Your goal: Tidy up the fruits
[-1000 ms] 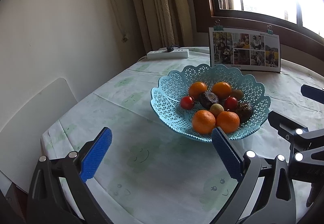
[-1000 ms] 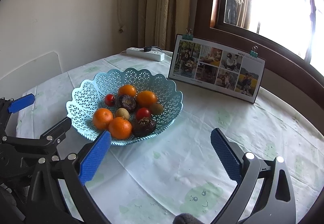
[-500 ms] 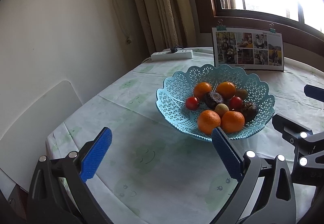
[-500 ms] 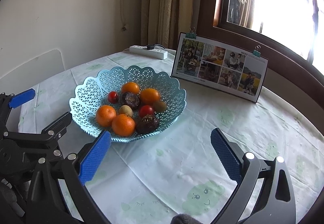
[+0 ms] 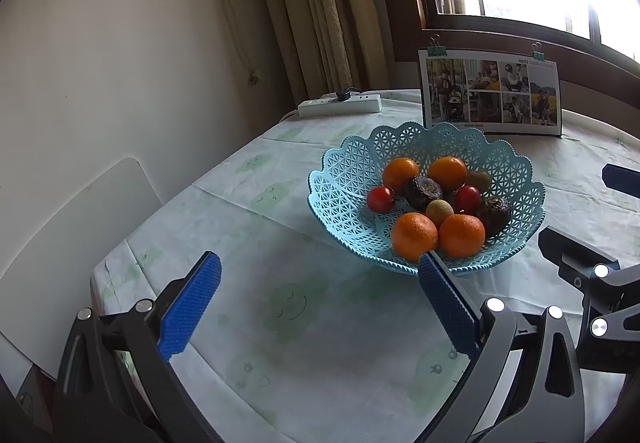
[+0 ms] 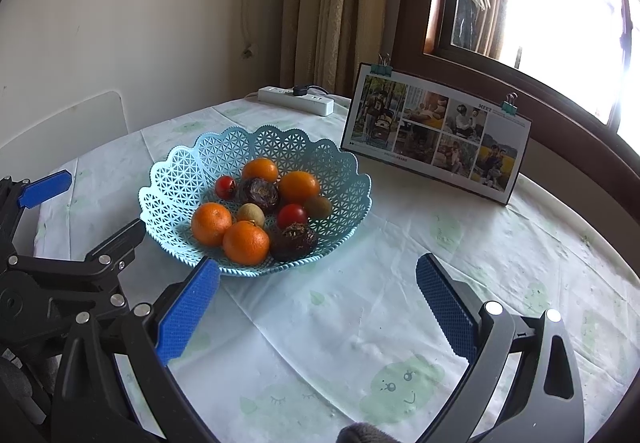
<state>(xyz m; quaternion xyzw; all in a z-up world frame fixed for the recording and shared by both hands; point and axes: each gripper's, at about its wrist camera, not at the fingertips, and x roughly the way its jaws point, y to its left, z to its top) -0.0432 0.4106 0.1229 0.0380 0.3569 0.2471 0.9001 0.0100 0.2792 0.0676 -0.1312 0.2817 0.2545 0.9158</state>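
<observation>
Both grippers are drawing back from the basket [image 5: 352, 179] now, and it sits a touch smaller and farther off in each wrist view than a second ago. The left gripper [image 5: 318, 299] hangs short of the basket's near rim, jaws spread wide and empty; the right gripper [image 6: 318, 299] likewise, jaws released, nothing between them. All the fruit lies inside the basket: oranges [image 6: 211, 223], small red ones [image 6: 291, 215], dark wrinkled ones [image 6: 294, 241], nothing loose on the bench [image 6: 360, 323] around it. I'd judge the sorting done, or close to it. Behind the basket stands a photo card [image 6: 436, 135] held by clips; the word "MEET" reads on it, the rest too small to tell.
</observation>
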